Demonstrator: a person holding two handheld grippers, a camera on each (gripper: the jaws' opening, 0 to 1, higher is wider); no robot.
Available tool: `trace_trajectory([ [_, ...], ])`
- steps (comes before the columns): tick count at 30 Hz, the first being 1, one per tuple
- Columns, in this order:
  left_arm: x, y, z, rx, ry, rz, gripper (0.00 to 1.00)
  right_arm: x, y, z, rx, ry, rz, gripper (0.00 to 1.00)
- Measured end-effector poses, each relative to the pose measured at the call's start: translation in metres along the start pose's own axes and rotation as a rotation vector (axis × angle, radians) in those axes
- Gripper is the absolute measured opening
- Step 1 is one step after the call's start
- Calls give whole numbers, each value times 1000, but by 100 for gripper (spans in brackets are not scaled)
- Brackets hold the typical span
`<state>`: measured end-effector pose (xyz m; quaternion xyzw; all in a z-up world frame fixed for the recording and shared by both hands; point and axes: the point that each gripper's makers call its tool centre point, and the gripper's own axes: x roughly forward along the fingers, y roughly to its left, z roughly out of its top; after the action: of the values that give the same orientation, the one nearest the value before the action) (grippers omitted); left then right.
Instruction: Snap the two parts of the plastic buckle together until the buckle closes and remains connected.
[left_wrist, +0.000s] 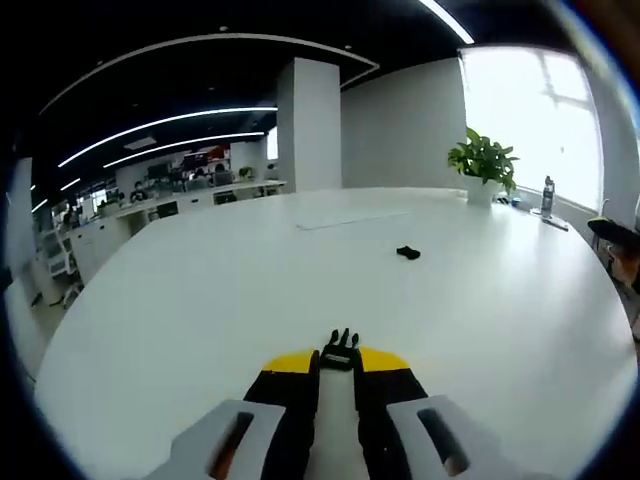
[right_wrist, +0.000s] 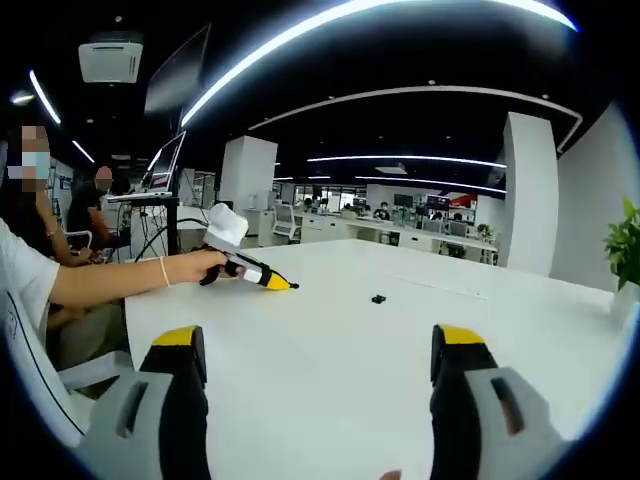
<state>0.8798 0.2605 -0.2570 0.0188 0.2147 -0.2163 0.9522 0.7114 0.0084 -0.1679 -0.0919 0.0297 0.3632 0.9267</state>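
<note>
A black pronged buckle part sat clamped, prongs pointing outward. The other small black part lay well apart on the white table.

Left hand-held gripper clamped; right hand-held gripper spread wide.

Bright daylight from window; ceiling light strips glare; white table washed out; fisheye edge bending.

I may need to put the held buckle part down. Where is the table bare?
Bare white table lies all around the loose buckle part, between it and the left gripper, which is shut on the pronged buckle part. The far edge by the potted plant and bottle is busier.
</note>
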Motion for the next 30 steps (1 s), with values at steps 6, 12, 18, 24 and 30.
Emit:
trace_trajectory([
  [6,-1,-1,-2,0,5,-9,12,-1,-2,-1,-5,4,-4,93],
  [12,-2,-7,-4,-7,15,-45,12,0,1,-7,-2,24,13,93],
  [18,-6,-18,-3,22,18,-90,12,3,-4,-7,-7,30,1,93],
  [24,-20,-38,-5,97,18,-161,12,18,-19,-13,-2,59,-30,92],
  [30,-31,-60,-7,128,3,-258,12,37,-32,-17,62,41,-45,89],
])
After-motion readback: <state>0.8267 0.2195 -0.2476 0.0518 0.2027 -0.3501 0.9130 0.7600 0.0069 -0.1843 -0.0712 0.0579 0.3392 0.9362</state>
